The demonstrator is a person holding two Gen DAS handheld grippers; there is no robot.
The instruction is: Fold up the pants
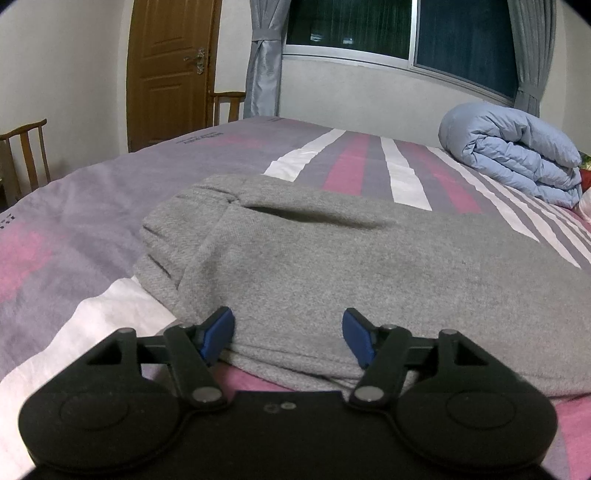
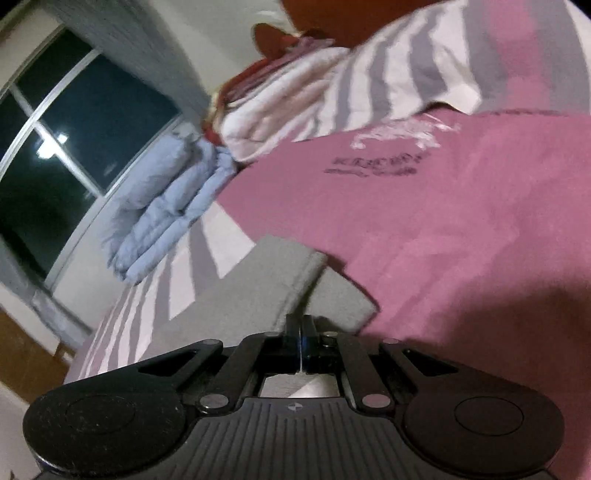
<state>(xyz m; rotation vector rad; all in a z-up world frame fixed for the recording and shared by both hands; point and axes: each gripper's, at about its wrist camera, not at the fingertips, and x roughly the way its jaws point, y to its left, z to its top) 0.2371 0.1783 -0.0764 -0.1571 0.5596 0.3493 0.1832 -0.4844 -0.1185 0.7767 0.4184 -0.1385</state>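
Note:
Grey pants [image 1: 332,251] lie folded on the striped bed sheet [image 1: 74,229], waistband end at the far left. My left gripper [image 1: 288,332] sits low at their near folded edge. Its blue pads [image 1: 218,332] stand apart with flat cloth between them, and they do not pinch it. In the blurred right wrist view, my right gripper [image 2: 301,321] is shut on a raised edge of the grey pants [image 2: 236,291]. From there the cloth runs away to a squared end on the pink part of the sheet [image 2: 461,221].
A rolled blue duvet [image 1: 517,162] lies at the far right of the bed, below the window [image 1: 406,33]. It also shows in the right wrist view as the same duvet [image 2: 159,210], with a striped pillow [image 2: 332,92] beyond it. Wooden chairs [image 1: 26,155] and a door [image 1: 170,70] stand past the bed's left side.

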